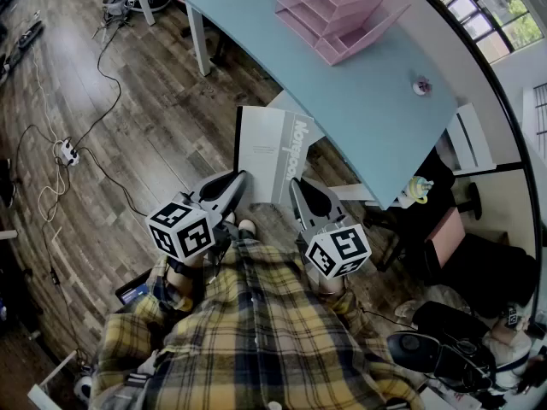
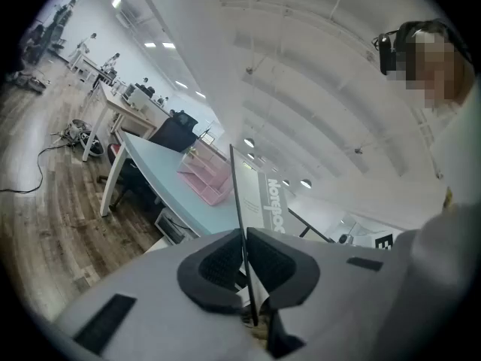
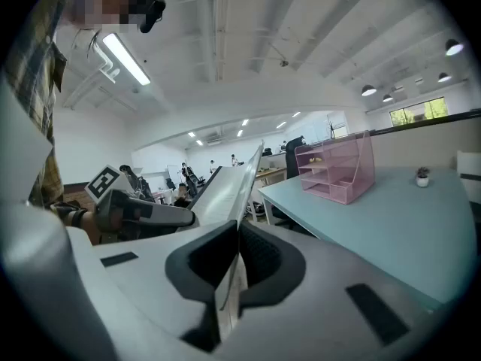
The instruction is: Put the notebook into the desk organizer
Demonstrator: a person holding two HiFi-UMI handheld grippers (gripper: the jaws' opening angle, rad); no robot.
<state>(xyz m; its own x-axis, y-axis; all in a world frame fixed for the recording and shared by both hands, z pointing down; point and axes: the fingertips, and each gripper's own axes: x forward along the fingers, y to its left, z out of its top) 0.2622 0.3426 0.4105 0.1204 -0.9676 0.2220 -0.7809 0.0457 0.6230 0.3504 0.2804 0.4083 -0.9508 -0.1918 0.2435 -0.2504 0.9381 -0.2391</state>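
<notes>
A thin grey-white notebook (image 1: 269,152) is held in the air above the wood floor, in front of the pale blue desk (image 1: 376,118). My left gripper (image 1: 240,183) is shut on its near left corner and my right gripper (image 1: 296,186) is shut on its near right corner. The left gripper view has the notebook (image 2: 259,198) edge-on, pinched between the dark pads (image 2: 218,265). From the right gripper view the notebook (image 3: 225,190) runs away from the closed jaws. The pink desk organizer (image 1: 338,11) stands at the desk's far end, well beyond the notebook, and it also shows as the organizer (image 3: 338,168) here.
A white drawer unit (image 1: 291,105) sits under the desk's near edge. Cables and a power strip (image 1: 67,152) lie on the floor at left. A small potted plant (image 1: 421,85) stands on the desk. Black chairs and bags (image 1: 444,348) crowd the right.
</notes>
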